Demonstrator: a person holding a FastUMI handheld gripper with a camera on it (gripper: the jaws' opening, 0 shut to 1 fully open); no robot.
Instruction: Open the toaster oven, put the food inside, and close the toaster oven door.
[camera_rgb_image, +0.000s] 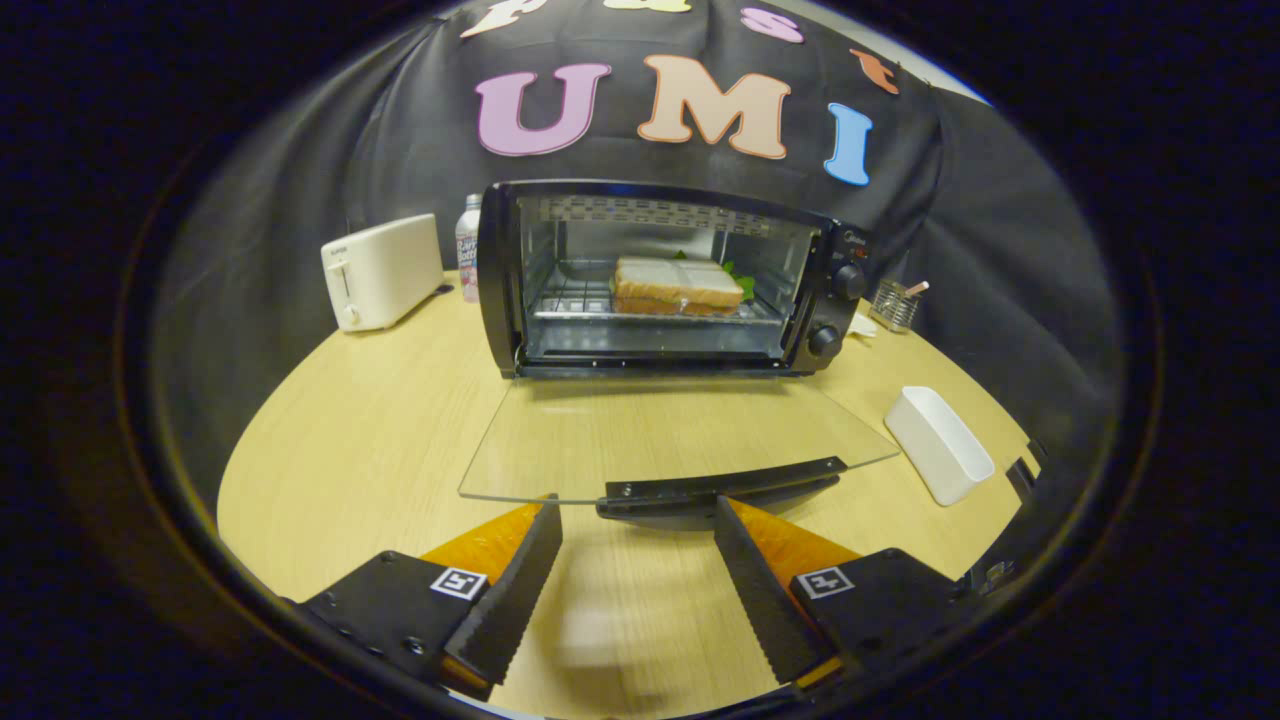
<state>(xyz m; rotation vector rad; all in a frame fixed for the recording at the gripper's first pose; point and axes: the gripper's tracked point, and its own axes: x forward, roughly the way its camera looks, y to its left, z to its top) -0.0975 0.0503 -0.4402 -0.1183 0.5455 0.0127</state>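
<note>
A black toaster oven (840, 260) stands on the round wooden table with its glass door (660, 435) folded down flat toward me. A sandwich (675, 285) with green leaves lies on the wire rack inside the oven. The door's black handle (720, 487) sits just ahead of my fingertips, slightly above the gap between them. My gripper (638, 515) is open, with nothing between its fingers (520, 590), and hovers low over the table.
A white toaster (380, 270) and a plastic bottle (467, 245) stand left of the oven. A white rectangular tray (938, 443) lies right of the door. A small wire holder (893, 303) sits behind, right of the oven. The wooden table (350, 450) spreads around.
</note>
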